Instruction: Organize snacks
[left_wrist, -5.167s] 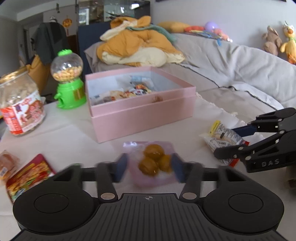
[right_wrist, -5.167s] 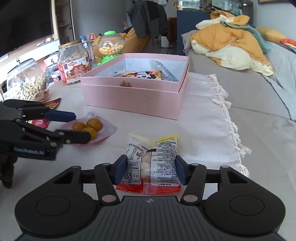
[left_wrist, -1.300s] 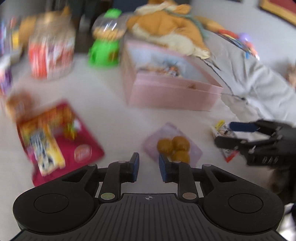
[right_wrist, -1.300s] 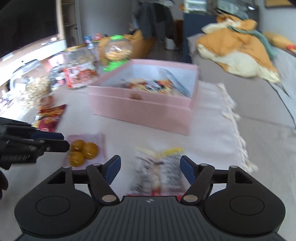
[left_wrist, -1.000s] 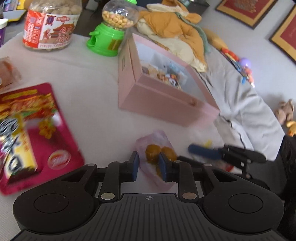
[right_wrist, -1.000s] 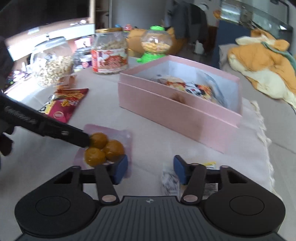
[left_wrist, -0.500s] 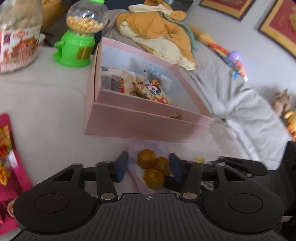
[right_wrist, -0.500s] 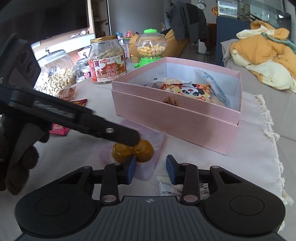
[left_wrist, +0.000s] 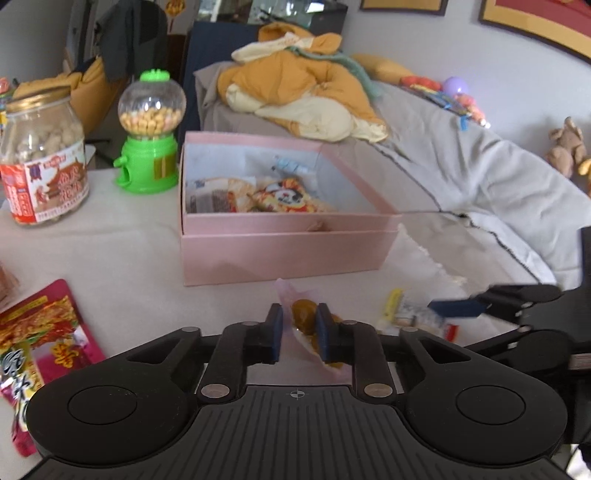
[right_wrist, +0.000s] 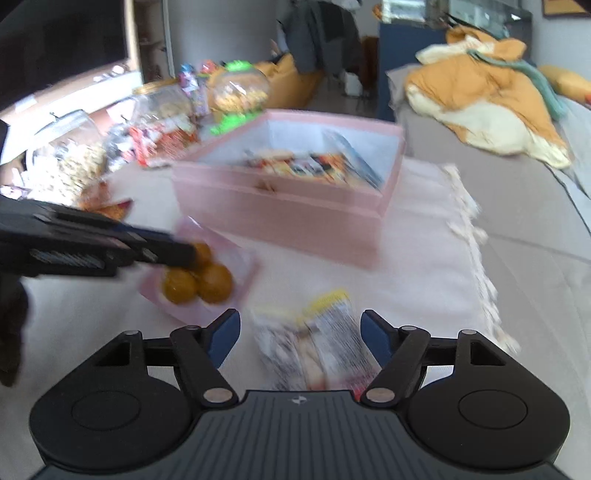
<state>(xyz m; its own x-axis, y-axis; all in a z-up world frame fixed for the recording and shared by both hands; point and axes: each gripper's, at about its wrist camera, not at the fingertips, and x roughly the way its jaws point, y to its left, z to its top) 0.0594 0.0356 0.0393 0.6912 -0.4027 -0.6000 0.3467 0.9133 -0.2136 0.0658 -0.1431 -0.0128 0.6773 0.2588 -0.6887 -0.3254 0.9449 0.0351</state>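
The left gripper (left_wrist: 300, 328) is closing its jaws on a clear pink pouch of golden-brown round snacks (left_wrist: 308, 319), holding it just in front of the open pink box (left_wrist: 288, 251) of packaged snacks. The right gripper (right_wrist: 299, 338) is opening its jaws around a printed white snack packet (right_wrist: 314, 350) lying on the cloth-covered table (right_wrist: 406, 288), pads not touching it.

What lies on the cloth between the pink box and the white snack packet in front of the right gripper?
Nothing: in the right wrist view only bare cloth separates the pink box from the white snack packet.
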